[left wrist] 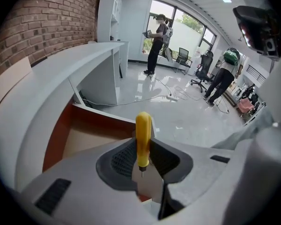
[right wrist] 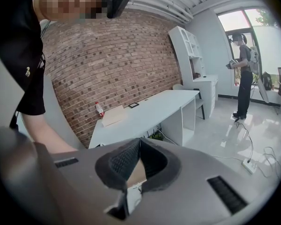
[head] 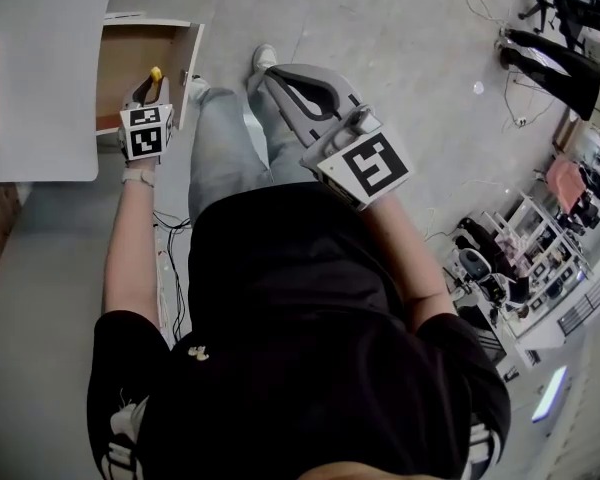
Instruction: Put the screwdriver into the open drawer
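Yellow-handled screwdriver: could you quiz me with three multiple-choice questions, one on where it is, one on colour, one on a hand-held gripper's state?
1. Where is the yellow-handled screwdriver? A in the left hand-held gripper, at the open wooden drawer; B on the floor; C on a chair.
2. Its handle colour? A red; B yellow; C blue.
3. The right hand-held gripper is: A holding a bottle; B wide open; C shut, empty.
Answers: 1 A, jaws clamp its handle; 2 B, handle plainly yellow; 3 C, its jaws meet with nothing between.
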